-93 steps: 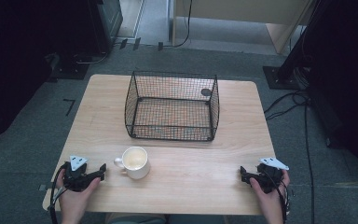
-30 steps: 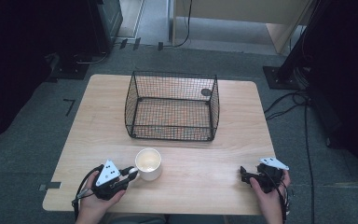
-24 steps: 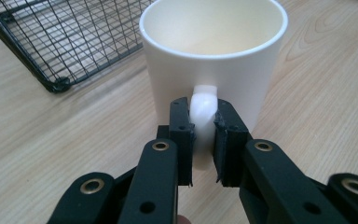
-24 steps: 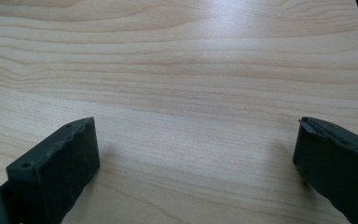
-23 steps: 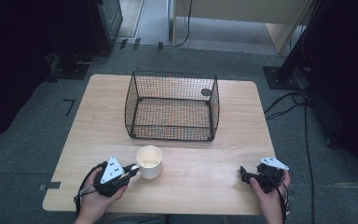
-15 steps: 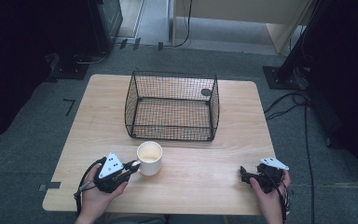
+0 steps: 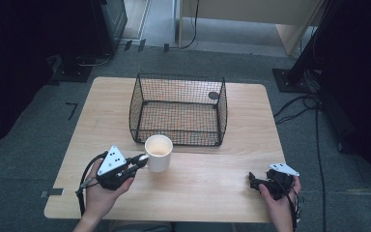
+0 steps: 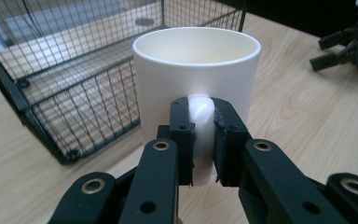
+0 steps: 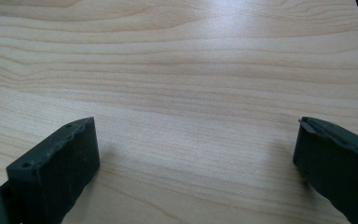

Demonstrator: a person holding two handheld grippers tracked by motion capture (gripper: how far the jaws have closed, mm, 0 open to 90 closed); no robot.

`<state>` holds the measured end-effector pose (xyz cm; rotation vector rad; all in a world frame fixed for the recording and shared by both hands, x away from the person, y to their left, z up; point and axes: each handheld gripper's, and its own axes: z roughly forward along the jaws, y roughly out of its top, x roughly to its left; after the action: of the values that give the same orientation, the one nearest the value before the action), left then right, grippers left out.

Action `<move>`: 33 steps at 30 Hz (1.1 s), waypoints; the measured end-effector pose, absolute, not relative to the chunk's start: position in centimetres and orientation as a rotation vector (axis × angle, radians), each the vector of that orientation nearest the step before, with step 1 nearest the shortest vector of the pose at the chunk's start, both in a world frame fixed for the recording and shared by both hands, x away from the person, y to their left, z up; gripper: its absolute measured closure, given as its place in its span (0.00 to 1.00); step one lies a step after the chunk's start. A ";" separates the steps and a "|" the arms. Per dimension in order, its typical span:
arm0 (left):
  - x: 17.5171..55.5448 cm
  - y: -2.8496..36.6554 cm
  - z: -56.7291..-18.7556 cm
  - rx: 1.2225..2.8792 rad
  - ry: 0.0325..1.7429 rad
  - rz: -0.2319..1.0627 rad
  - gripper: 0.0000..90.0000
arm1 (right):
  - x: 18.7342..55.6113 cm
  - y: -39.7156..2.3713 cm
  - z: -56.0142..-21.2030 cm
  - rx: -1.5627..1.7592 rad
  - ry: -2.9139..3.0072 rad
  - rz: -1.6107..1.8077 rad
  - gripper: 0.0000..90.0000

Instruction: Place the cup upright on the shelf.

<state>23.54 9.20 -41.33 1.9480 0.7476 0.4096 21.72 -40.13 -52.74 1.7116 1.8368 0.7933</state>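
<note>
Presently, the handle of the white mug [image 8: 196, 79] is clamped between the jaws of the left gripper [image 8: 203, 140], the mug being held just in front of the wire basket [image 7: 178, 108], while the right gripper [image 9: 196, 163] is kept wide open over the bare table [image 9: 177, 60].

The left gripper [image 7: 140, 159] has travelled from the table's seven o'clock corner in toward the centre, reaching the mug [image 7: 158, 152] from its nine o'clock side. Its jaws have just been closing and are now clamped on the mug's handle [image 8: 200, 135] (the white loop sits squeezed between the two black pads in the left gripper view). The mug itself has shifted toward twelve o'clock, now close against the front wall of the wire basket [image 7: 178, 141], and it looks raised off the wood.
</note>
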 end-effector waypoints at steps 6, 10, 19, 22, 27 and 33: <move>24.5 8.3 -39.8 1.949 0.729 0.427 0.90 | 21.7 -40.1 -52.7 1.711 1.838 0.794 0.00; 25.2 7.9 -39.2 1.933 0.726 0.405 0.90 | 21.7 -40.1 -52.7 1.711 1.838 0.794 0.00; 26.5 7.7 -37.4 1.889 0.723 0.395 0.90 | 21.7 -40.1 -52.7 1.711 1.837 0.793 0.00; 27.4 7.5 -36.8 1.887 0.716 0.422 0.90 | 21.7 -40.1 -52.7 1.712 1.836 0.794 0.00; 28.5 7.3 -36.3 1.870 0.724 0.413 0.90 | 21.7 -40.1 -52.7 1.712 1.836 0.795 0.00; 30.3 6.9 -35.7 1.850 0.742 0.421 0.90 | 21.7 -40.1 -52.7 1.712 1.836 0.795 0.00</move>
<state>30.26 6.92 -35.70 1.8503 0.7417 0.4208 21.72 -40.13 -52.74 1.7123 1.8358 0.7955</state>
